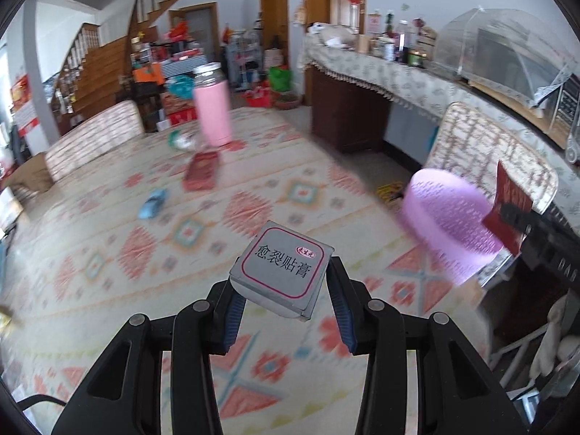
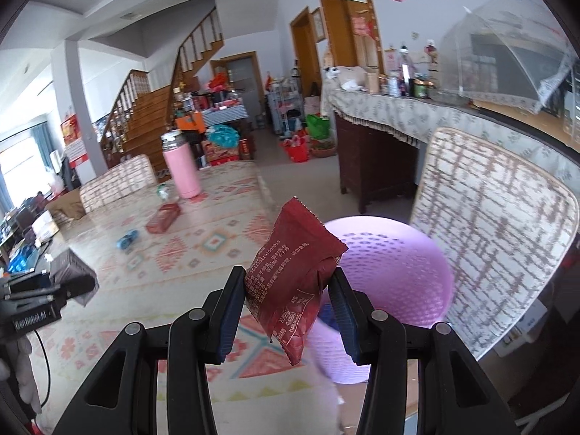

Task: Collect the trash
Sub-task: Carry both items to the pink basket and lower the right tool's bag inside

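Note:
My left gripper (image 1: 281, 282) is shut on a small grey box (image 1: 282, 272) with Chinese print and holds it above the patterned tablecloth. My right gripper (image 2: 286, 286) is shut on a dark red snack wrapper (image 2: 293, 275) just left of the purple perforated bin (image 2: 391, 272). The bin also shows in the left wrist view (image 1: 449, 224) at the table's right edge, with the red wrapper (image 1: 507, 214) and the right gripper beside it. A red packet (image 1: 201, 170), a blue wrapper (image 1: 152, 204) and a crumpled clear-green wrapper (image 1: 181, 139) lie further along the table.
A pink bottle (image 1: 212, 107) stands at the far end of the table (image 1: 108, 253). Chairs with woven covers stand at the right (image 2: 489, 224) and far left (image 1: 94, 137). A sideboard (image 2: 398, 116) with jars and a mesh food cover runs along the right wall.

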A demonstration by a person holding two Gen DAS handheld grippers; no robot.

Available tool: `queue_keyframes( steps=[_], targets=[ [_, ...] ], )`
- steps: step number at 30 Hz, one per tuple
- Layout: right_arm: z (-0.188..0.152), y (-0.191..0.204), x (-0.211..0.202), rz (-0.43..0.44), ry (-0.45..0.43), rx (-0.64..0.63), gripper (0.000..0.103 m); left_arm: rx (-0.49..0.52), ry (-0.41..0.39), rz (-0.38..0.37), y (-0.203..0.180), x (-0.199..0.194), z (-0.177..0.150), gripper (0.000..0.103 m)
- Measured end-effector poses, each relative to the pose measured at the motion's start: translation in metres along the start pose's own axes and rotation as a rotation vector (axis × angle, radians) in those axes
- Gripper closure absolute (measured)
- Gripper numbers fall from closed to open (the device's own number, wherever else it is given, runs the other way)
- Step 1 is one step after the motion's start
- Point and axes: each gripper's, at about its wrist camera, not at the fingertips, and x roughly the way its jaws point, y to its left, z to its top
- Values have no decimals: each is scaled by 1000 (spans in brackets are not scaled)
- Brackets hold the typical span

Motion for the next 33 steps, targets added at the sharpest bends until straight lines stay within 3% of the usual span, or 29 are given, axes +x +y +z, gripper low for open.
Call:
queue_keyframes(
  steps=[8,13,18,31,32,33],
  targets=[
    [9,-65,19,-73,37,70,53,4,42,-226,-63,52,52,61],
    [11,-89,35,-82,60,108,53,39,78,-319,-102,79,73,61],
    [9,-100,59,-62,87,125,53,73,119,-380,-133,100,91,61],
    [5,-109,85,-66,110,135,51,99,195,-439,-167,139,102,60],
    [5,-109,86,-69,112,130,50,100,196,-444,-168,140,104,59],
    [6,-109,87,-73,112,127,46,96,198,-452,-167,141,105,49]
  ],
)
